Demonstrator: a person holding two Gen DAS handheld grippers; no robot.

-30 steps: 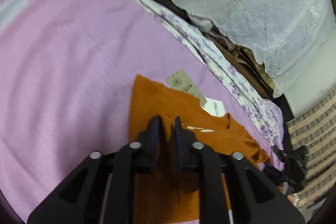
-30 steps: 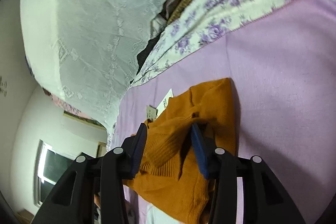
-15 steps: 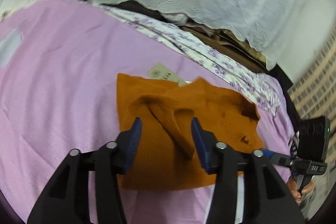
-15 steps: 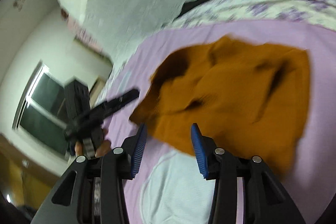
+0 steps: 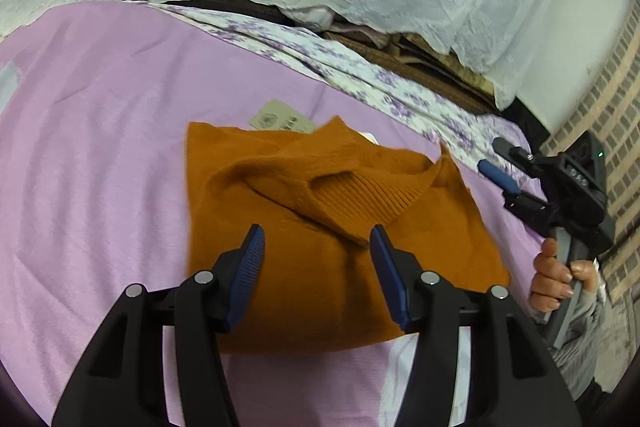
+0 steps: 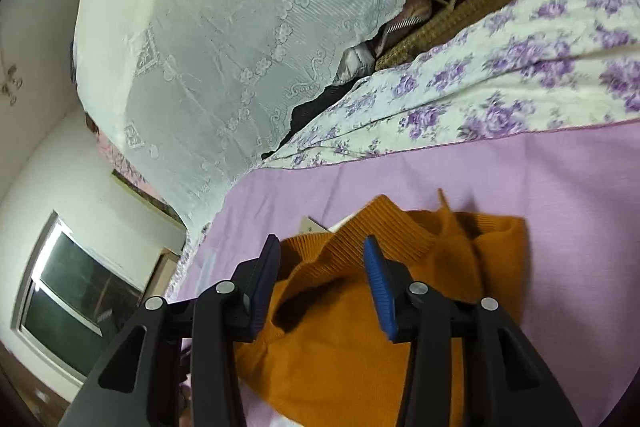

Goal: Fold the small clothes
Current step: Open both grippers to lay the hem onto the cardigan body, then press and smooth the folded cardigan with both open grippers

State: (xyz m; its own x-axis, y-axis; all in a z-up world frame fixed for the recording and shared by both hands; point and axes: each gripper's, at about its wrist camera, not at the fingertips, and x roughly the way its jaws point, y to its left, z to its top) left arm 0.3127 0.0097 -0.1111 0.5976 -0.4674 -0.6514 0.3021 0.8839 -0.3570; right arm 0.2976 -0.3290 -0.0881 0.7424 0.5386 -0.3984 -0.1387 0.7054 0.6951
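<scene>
Orange knit sweater lies half-folded at frame centre on the bed; both grippers' fingers spread, empty; next, regrasp an edge.

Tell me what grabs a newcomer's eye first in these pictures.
The orange knit sweater stands out, lying folded on the lilac sheet with its ribbed collar uppermost. Paper tags peek from behind its far edge. Above it hover the left tool and right tool, both open and gripping nothing.
</scene>
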